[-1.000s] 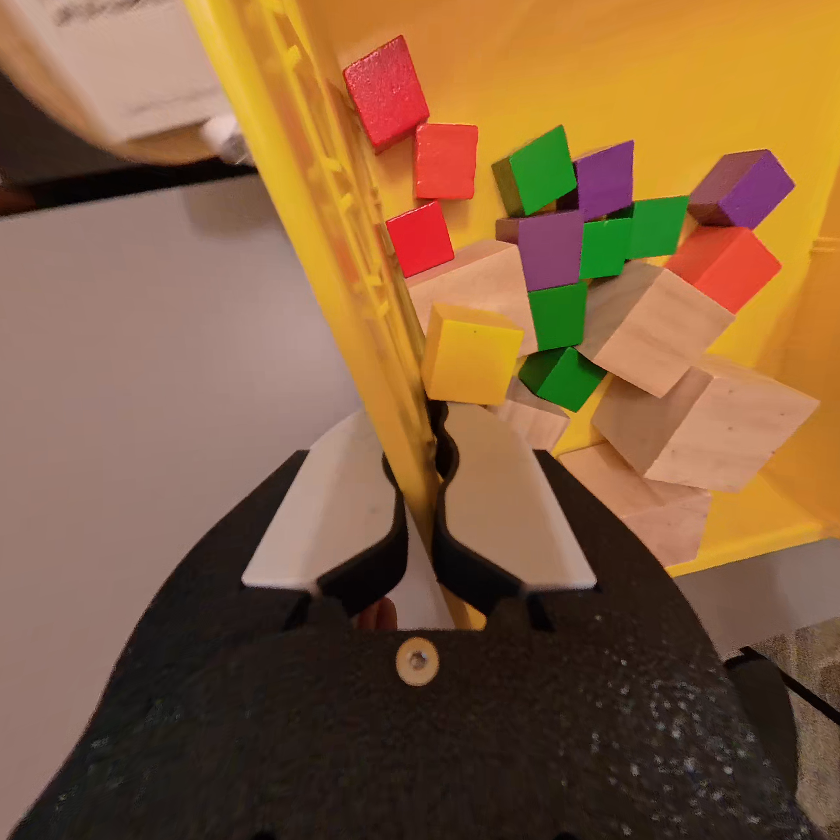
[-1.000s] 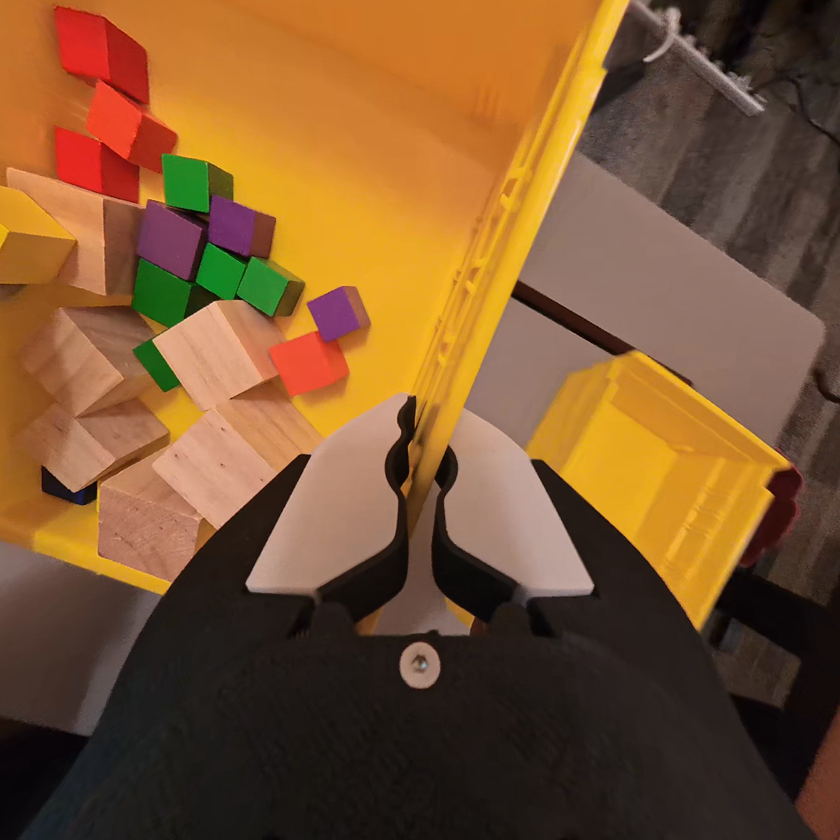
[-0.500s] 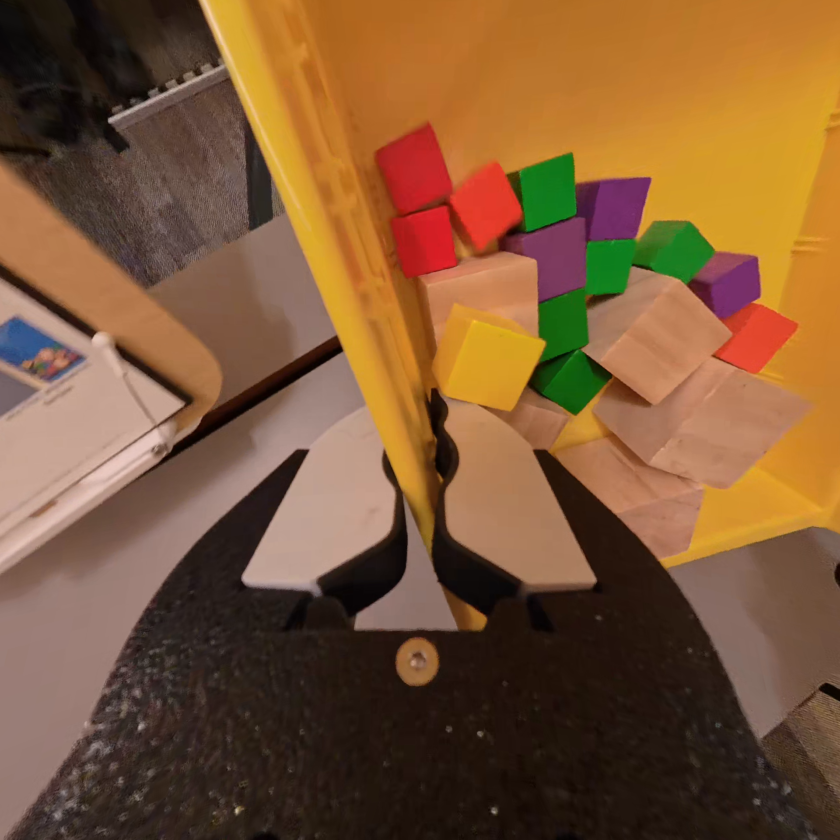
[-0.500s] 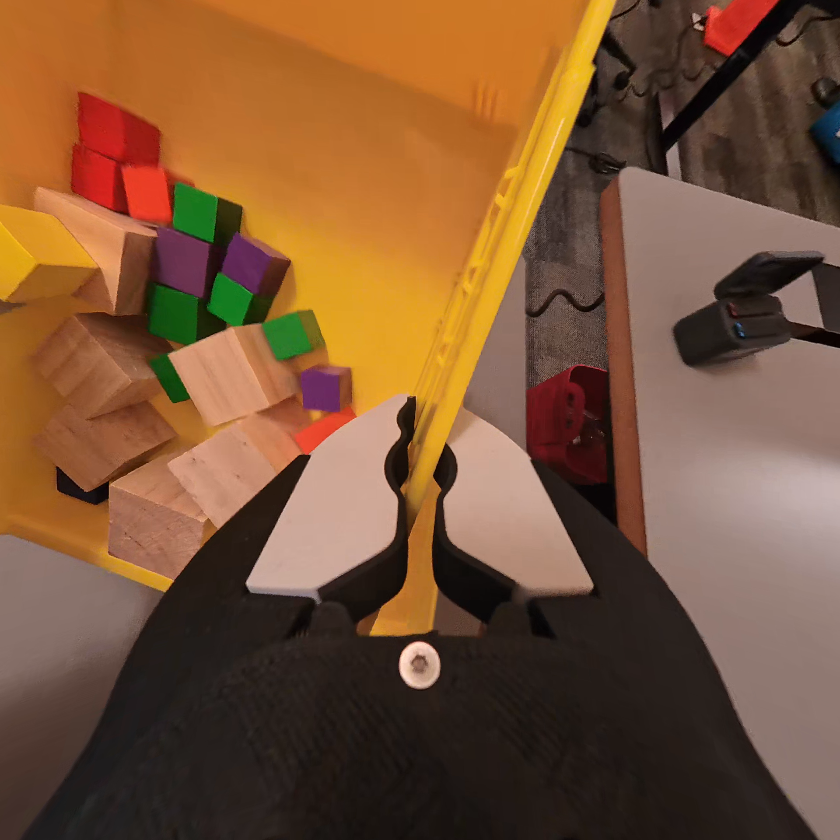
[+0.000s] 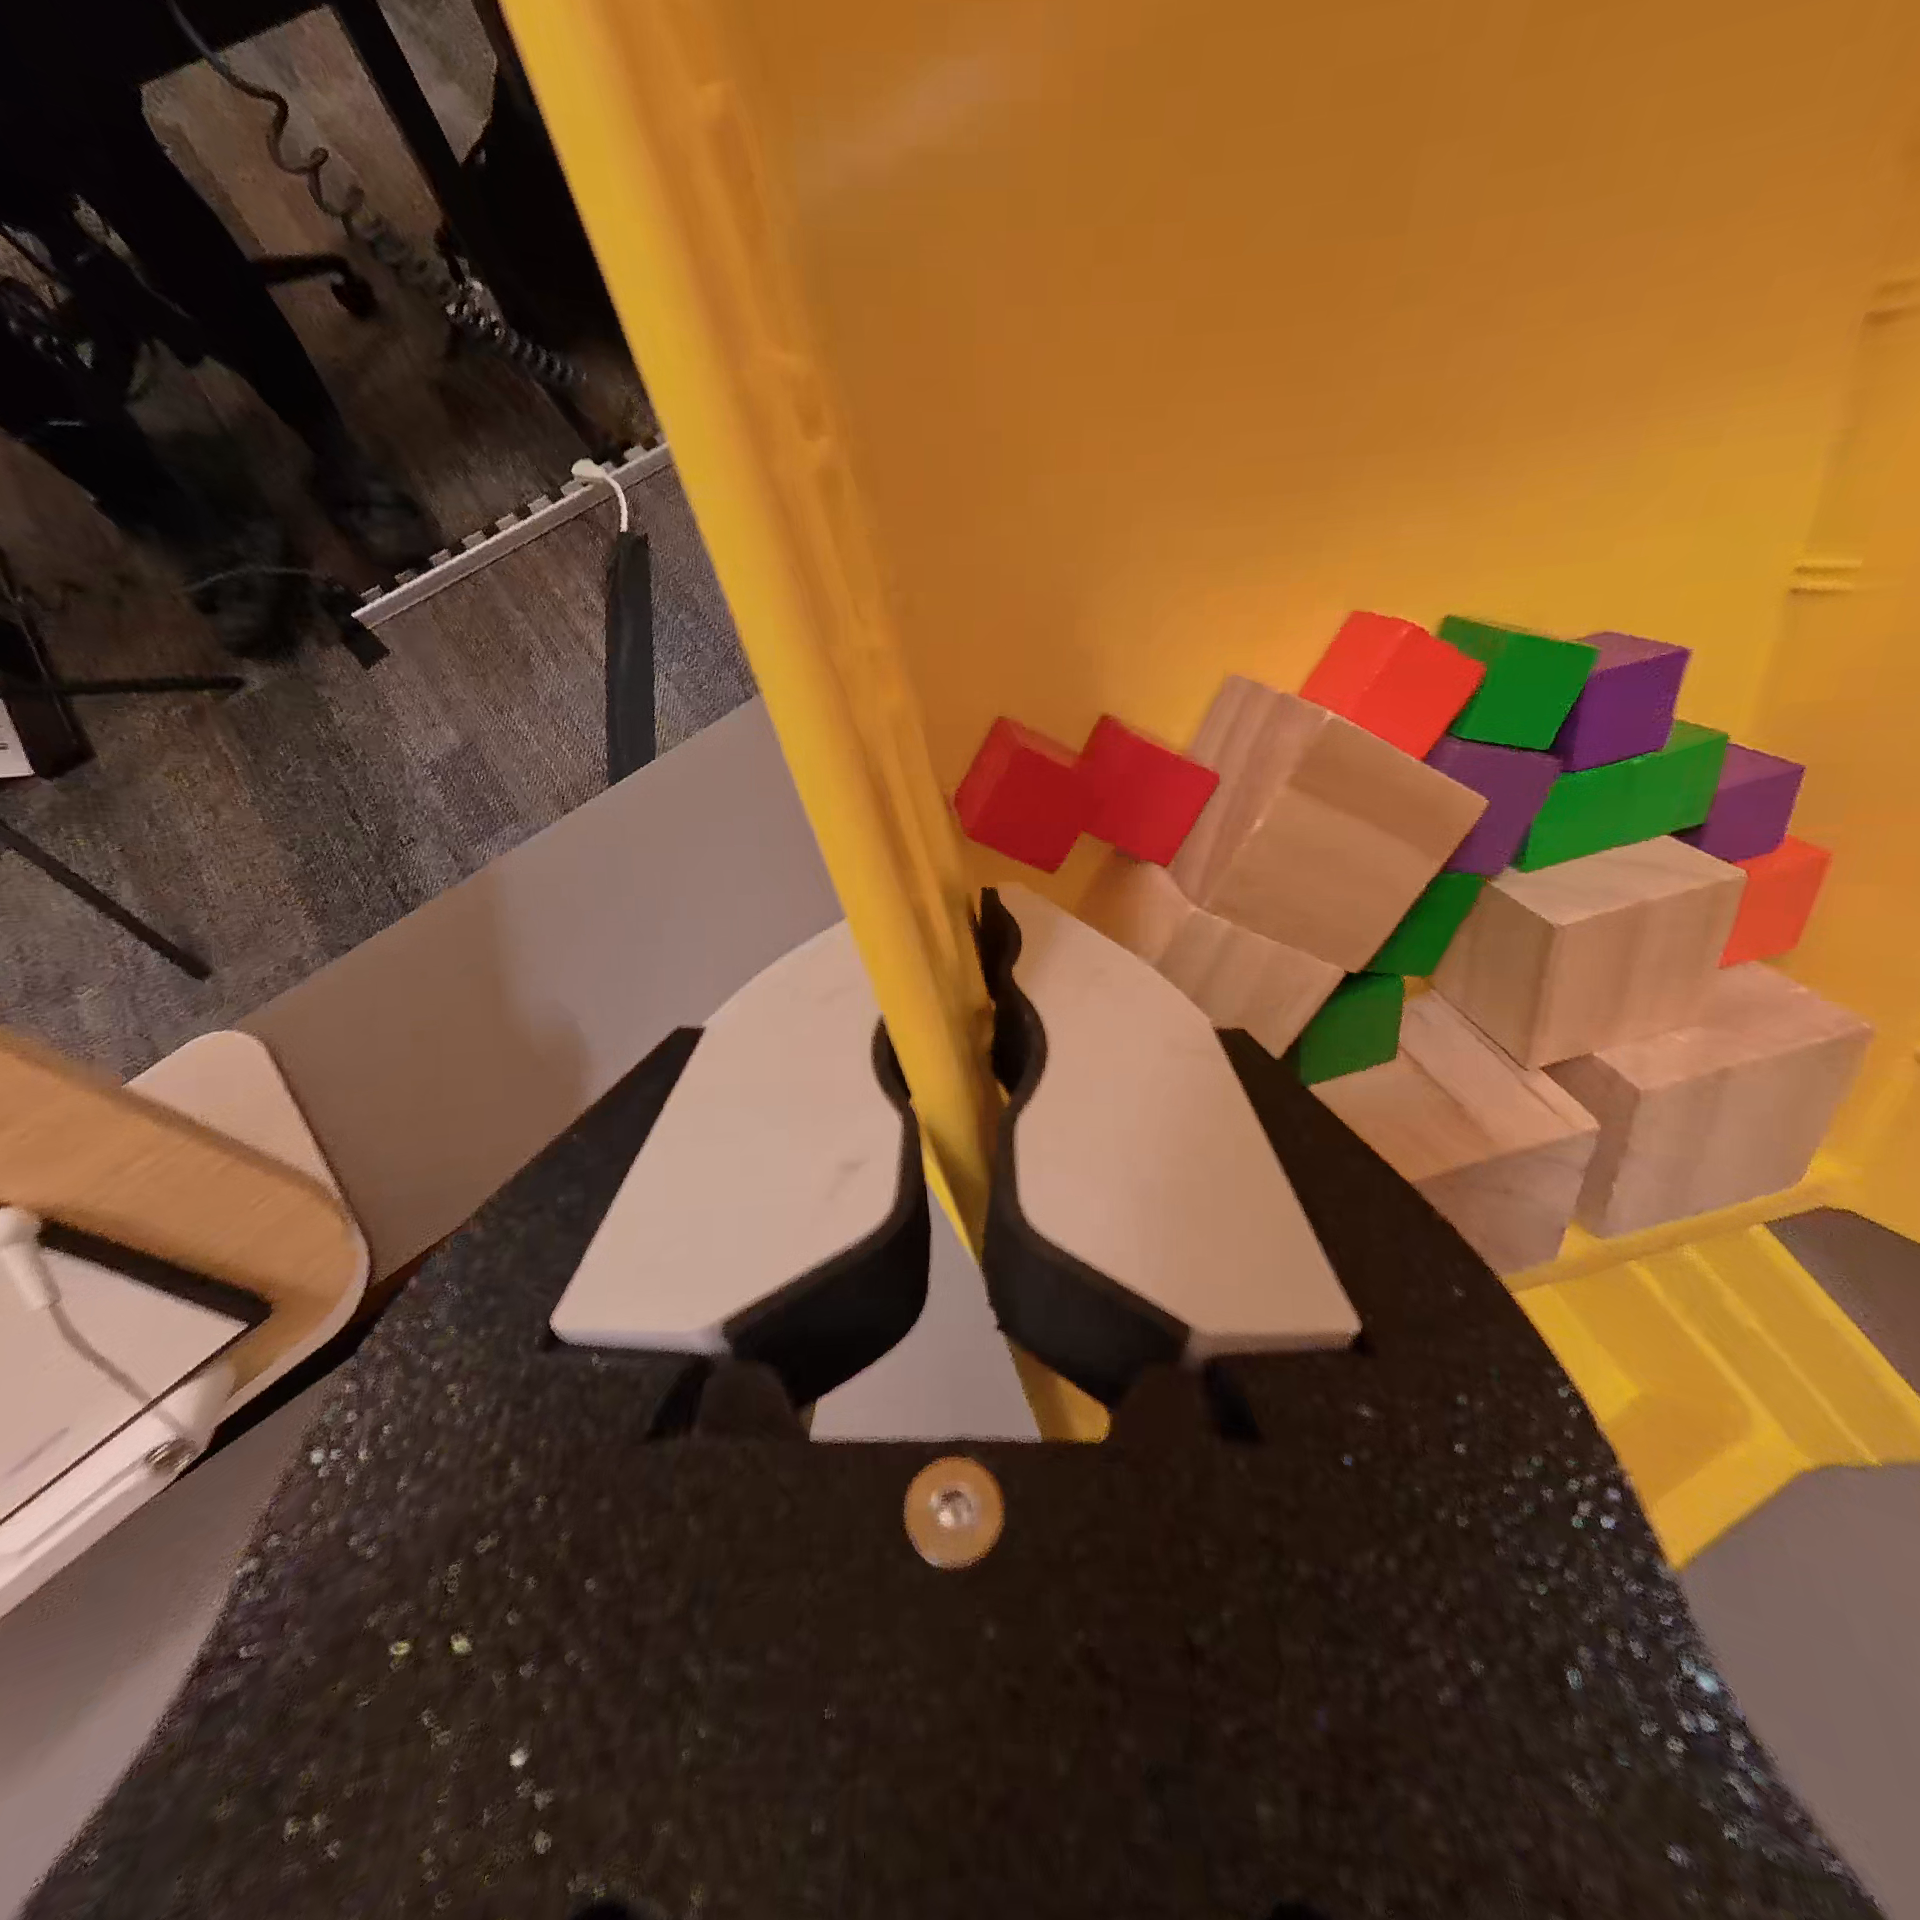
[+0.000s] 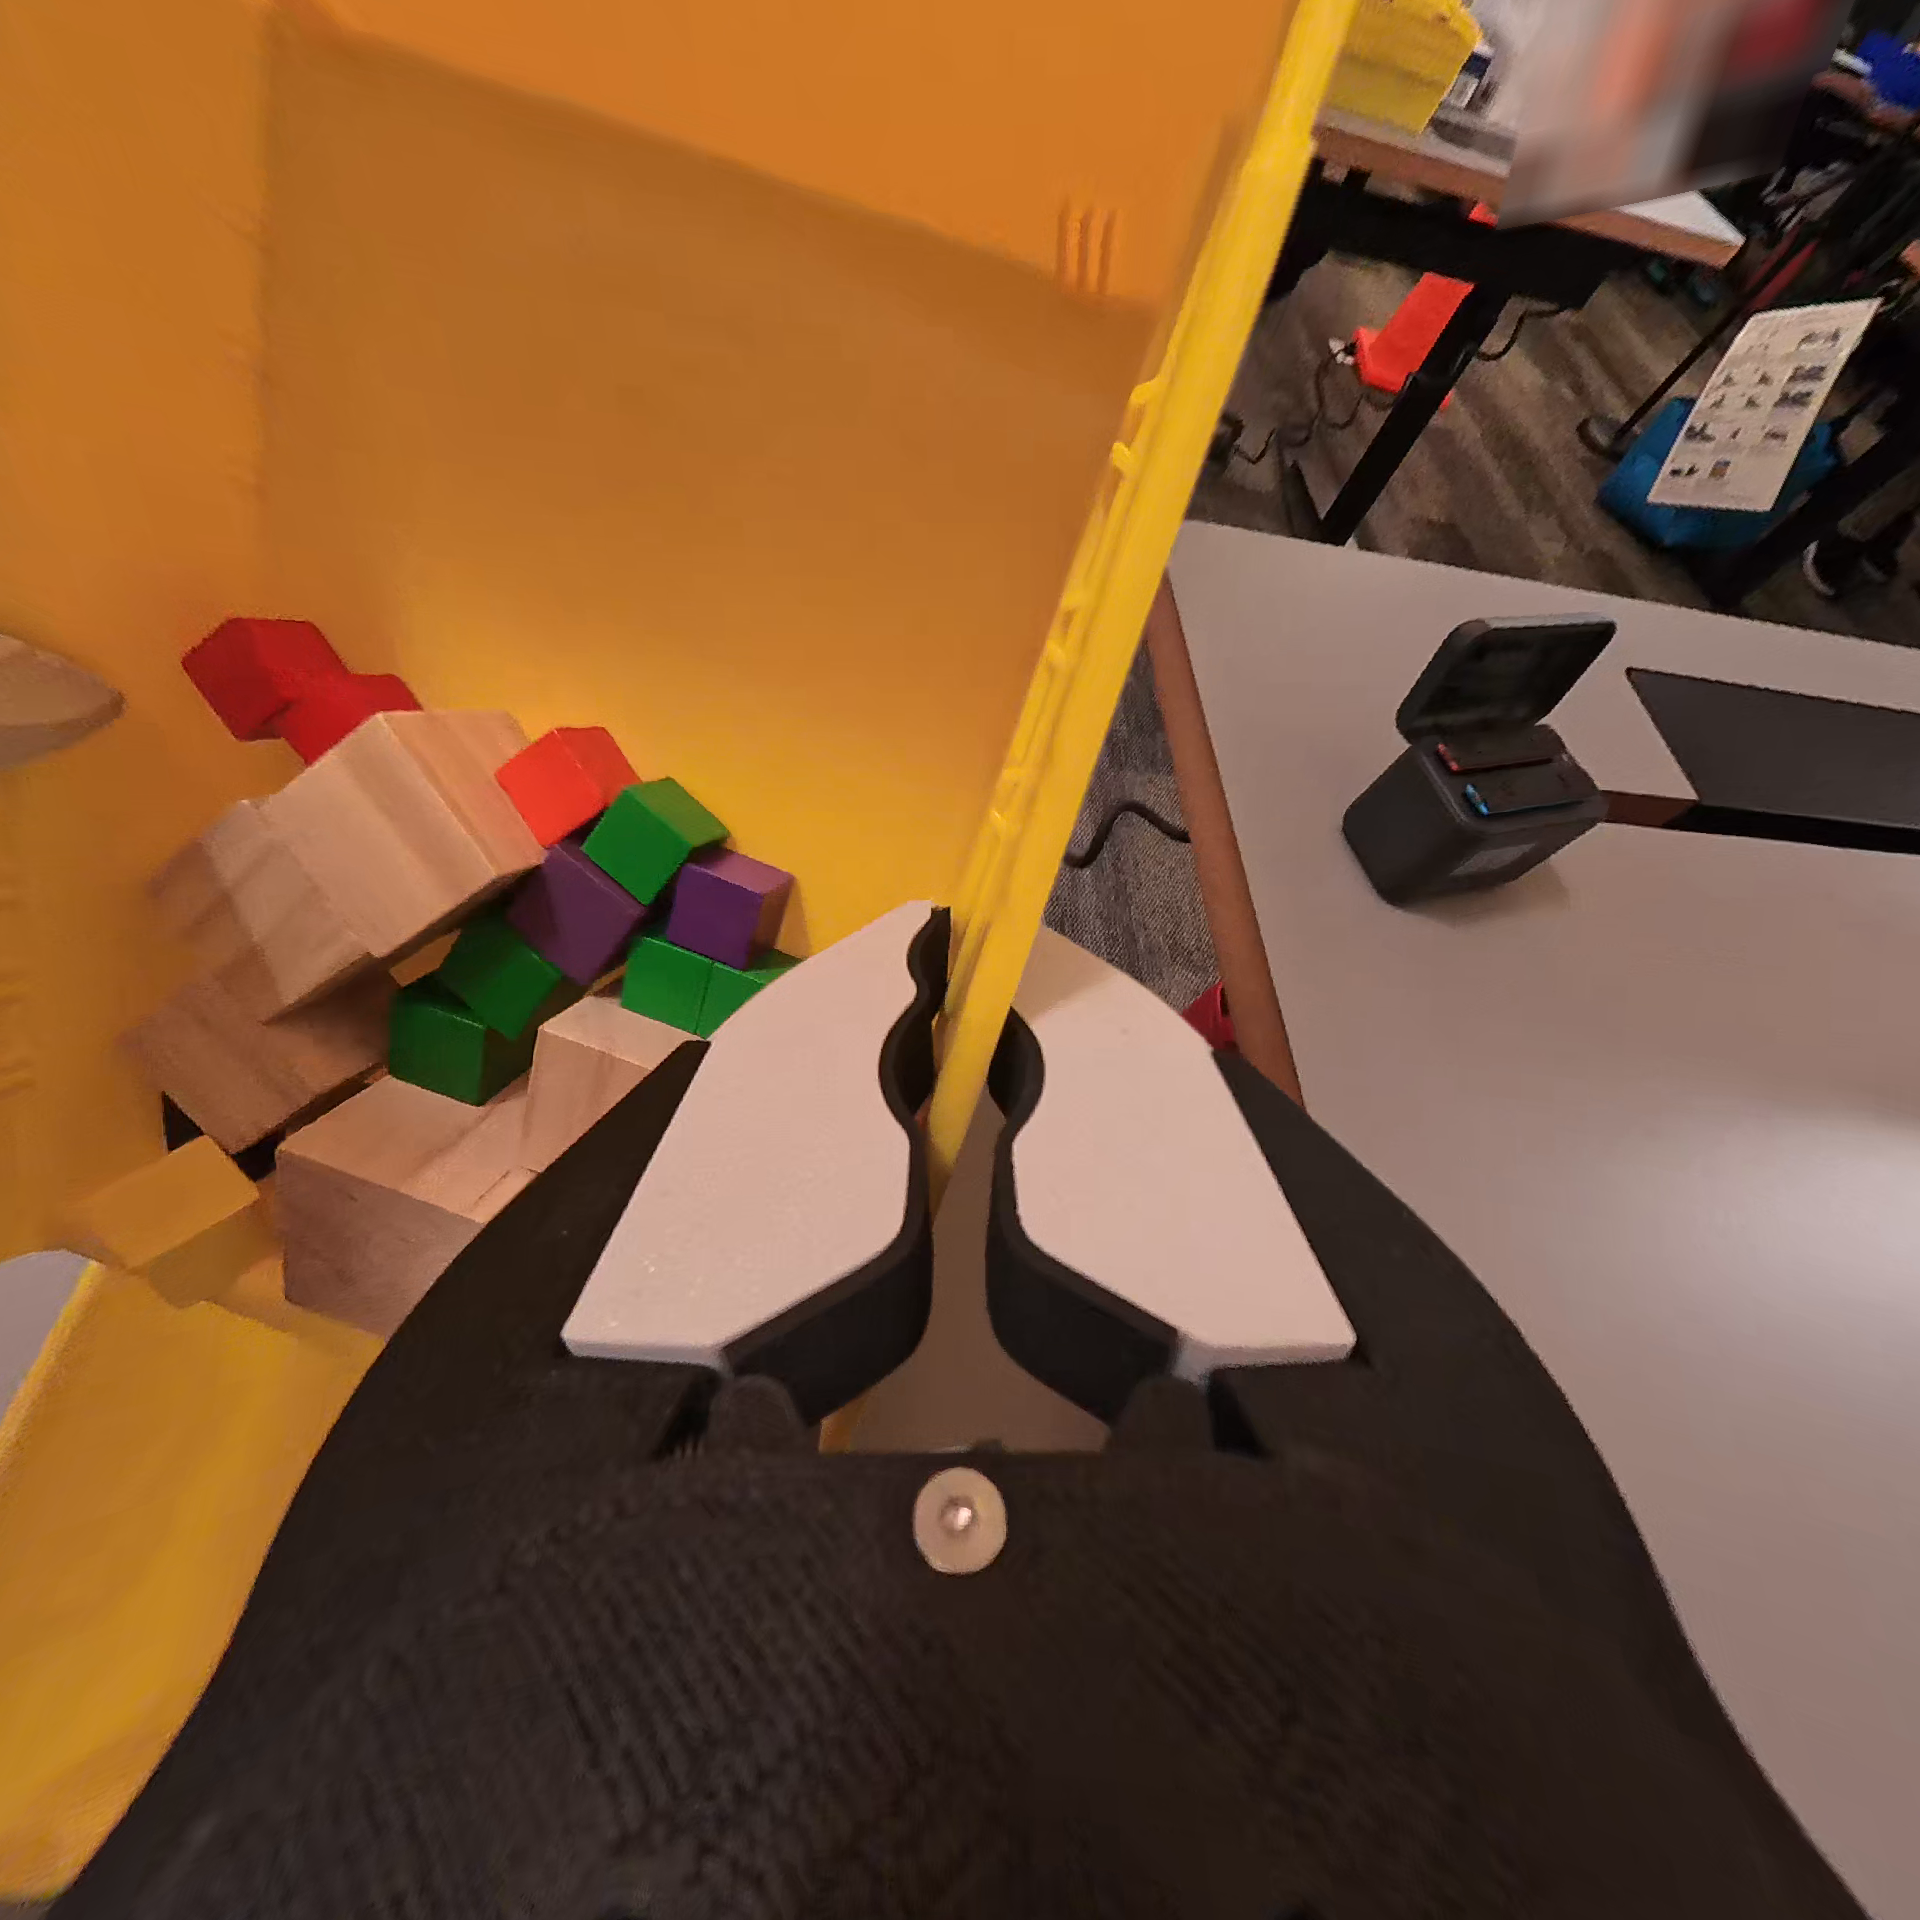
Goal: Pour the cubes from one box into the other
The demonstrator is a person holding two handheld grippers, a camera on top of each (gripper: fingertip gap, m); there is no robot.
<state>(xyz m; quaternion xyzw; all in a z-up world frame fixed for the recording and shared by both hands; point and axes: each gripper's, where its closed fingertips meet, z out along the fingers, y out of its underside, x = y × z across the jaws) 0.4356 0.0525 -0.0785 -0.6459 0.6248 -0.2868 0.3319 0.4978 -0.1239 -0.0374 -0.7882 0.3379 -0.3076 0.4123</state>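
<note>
Mid-pour, judged from the tilt. Box [image 5: 1299, 364] held steeply tipped, gripped on two opposite walls: left gripper [image 5: 951, 997] with fingers pinched narrow on one wall's rim, right gripper [image 6: 966, 997] clamped the same way on the facing rim — a two-sided hold, likely chosen to keep the box from twisting as the load shifts.

Cubes [image 5: 1455, 883] heaped in the lowest corner, against the low end wall. Large plain wooden ones at the bottom of the pile, small red, orange, green and purple ones on top and behind. In the right wrist view, the same heap [image 6: 447, 935], with a yellow cube [image 6: 166, 1210] seemingly right at the lip, perhaps about to go over; motion blur there, so cannot tell whether already clear of the box.

Below the low edge, a yellow ribbed piece [image 5: 1621, 1382] — probably the rim of the second box, placed under the spout end to catch the fall, though too little shows to be sure.

Grey surface [image 6: 1558, 1143] to the right, carrying a small dark case with its lid up [image 6: 1475, 779]. A pale device on a wooden board [image 5: 125, 1278] at far left.

Next, by judgement: more tilt needed to send the heavy blocks over. Risk: small cubes bouncing past the catch box, or a rim slipping between narrow fingers.
</note>
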